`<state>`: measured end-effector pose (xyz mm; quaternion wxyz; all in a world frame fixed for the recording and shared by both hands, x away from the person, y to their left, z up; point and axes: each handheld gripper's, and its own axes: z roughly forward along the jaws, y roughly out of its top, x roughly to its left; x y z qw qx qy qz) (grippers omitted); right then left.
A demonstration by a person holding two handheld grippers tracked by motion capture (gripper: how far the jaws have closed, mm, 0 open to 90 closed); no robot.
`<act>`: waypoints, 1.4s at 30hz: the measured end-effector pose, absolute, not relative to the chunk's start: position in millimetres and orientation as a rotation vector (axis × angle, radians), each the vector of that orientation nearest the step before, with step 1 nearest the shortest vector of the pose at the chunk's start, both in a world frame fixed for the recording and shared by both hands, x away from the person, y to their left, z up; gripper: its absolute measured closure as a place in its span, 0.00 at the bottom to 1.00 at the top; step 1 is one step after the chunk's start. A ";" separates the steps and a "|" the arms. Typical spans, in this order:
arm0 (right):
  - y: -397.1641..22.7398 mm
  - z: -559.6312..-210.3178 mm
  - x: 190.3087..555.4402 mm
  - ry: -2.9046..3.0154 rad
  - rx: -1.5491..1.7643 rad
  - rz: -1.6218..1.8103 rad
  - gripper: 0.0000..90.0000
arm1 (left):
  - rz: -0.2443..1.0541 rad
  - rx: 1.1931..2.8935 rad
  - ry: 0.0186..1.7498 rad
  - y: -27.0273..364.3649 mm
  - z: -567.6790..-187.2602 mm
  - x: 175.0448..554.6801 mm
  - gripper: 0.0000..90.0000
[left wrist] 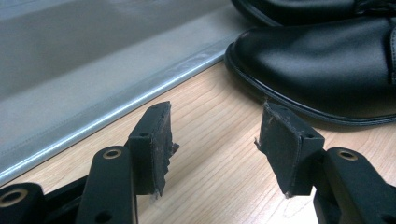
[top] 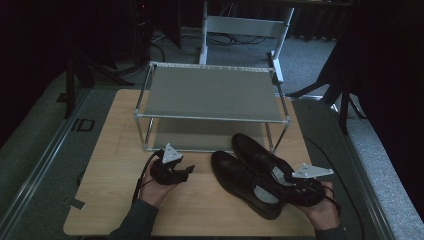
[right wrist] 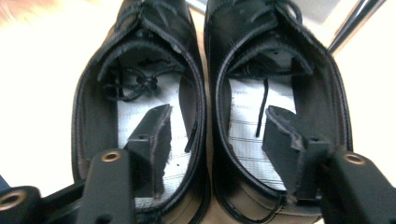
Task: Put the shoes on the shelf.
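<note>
right gripper point(right wrist: 212, 140) fingers spread, 1 inside each black shoe point(top: 245, 182), likely about to pinch both. left gripper point(left wrist: 212, 140) released, empty above desk point(top: 120, 150); rack point(top: 210, 92) probably next.

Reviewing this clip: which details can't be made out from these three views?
- Lower tier of the grey metal two-tier rack: mostly covered by the top tier, high view.
- Toes of the pair of black leather lace-up shoes: cut off by the top edge, right gripper view.
- Whether the right gripper touches the shoes: its jaws straddle the two inner walls, contact unclear.
- Left gripper: small and dark, high view.
</note>
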<state>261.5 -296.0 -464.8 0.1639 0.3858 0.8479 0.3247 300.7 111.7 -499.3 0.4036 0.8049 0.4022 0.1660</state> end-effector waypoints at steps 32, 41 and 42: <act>-290.6 -474.1 271.2 2.537 1.100 0.745 0.38 | 0.115 2.232 0.743 -1.1 -551.9 273.2 0.54; -290.1 -473.8 272.1 2.551 1.095 0.733 0.38 | 0.144 2.234 0.740 -8.4 -547.8 281.5 0.54; -289.8 -473.7 272.4 2.552 1.095 0.729 0.38 | 0.141 2.235 0.742 -8.7 -547.3 282.0 0.54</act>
